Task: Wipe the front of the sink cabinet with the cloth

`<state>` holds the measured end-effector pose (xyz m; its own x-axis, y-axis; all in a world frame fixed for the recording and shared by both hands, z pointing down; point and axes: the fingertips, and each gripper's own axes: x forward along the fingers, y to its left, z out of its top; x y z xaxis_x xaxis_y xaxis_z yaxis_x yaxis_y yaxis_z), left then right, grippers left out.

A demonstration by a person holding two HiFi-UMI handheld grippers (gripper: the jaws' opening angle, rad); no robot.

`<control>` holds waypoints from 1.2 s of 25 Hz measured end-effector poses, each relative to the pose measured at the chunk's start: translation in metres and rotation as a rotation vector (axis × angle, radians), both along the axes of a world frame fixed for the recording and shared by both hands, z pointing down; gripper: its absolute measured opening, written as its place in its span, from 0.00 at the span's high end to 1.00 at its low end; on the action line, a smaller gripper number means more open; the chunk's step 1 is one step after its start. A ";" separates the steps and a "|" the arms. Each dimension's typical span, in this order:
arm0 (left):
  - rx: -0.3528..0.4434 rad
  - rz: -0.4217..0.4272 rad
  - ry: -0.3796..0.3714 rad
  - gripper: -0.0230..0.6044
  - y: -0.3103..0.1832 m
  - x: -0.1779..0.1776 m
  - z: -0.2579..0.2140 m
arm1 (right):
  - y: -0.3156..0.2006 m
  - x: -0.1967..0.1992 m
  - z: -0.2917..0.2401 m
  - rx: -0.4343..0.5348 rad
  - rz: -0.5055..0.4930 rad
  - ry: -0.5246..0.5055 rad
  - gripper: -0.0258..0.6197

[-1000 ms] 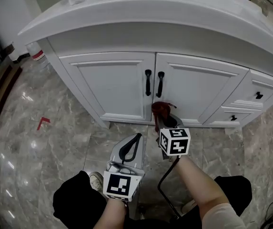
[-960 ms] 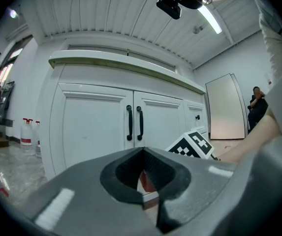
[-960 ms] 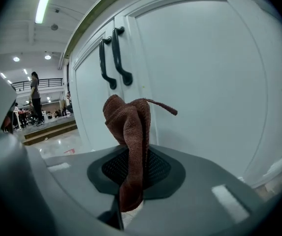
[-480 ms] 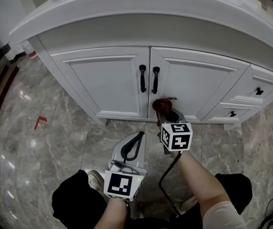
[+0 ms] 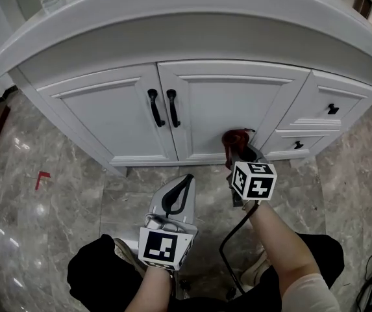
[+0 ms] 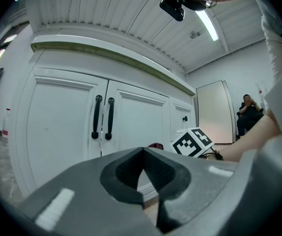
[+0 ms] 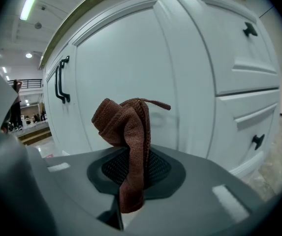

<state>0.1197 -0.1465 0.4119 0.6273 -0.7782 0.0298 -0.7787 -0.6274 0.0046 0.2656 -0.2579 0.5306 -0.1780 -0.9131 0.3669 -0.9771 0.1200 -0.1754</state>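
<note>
The white sink cabinet point(image 5: 224, 103) has two doors with black handles point(image 5: 161, 108) and two drawers at the right. My right gripper point(image 5: 239, 149) is shut on a reddish-brown cloth point(image 5: 236, 139), bunched at its tips and held low against the right door near its right edge. In the right gripper view the cloth point(image 7: 126, 132) stands up from the jaws, close to the door point(image 7: 126, 77). My left gripper point(image 5: 178, 197) hangs lower over the floor, shut with nothing in it; in the left gripper view it point(image 6: 143, 171) faces the doors point(image 6: 67, 132).
A curved white countertop point(image 5: 186, 12) overhangs the cabinet. The floor is grey marble tile point(image 5: 49, 213) with a red mark point(image 5: 41, 177). Drawer knobs point(image 5: 332, 109) sit right of the cloth. A black cable point(image 5: 228, 252) trails from my right gripper. A person point(image 6: 249, 112) sits far off in the left gripper view.
The view has shifted so the cabinet sits further left. My right gripper with the cloth has moved right along the lower right door, toward the drawers. The left gripper stays low and shut.
</note>
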 end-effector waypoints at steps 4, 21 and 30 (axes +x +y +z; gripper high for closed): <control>-0.015 0.037 0.006 0.96 0.002 0.020 0.005 | 0.008 0.045 -0.002 -0.002 0.078 0.019 0.83; -0.033 0.002 -0.007 0.96 0.003 -0.003 0.013 | 0.032 0.069 0.012 -0.036 0.138 0.067 0.83; -0.039 -0.083 -0.029 0.96 0.000 -0.054 0.012 | 0.019 -0.076 0.054 -0.068 -0.067 -0.056 0.83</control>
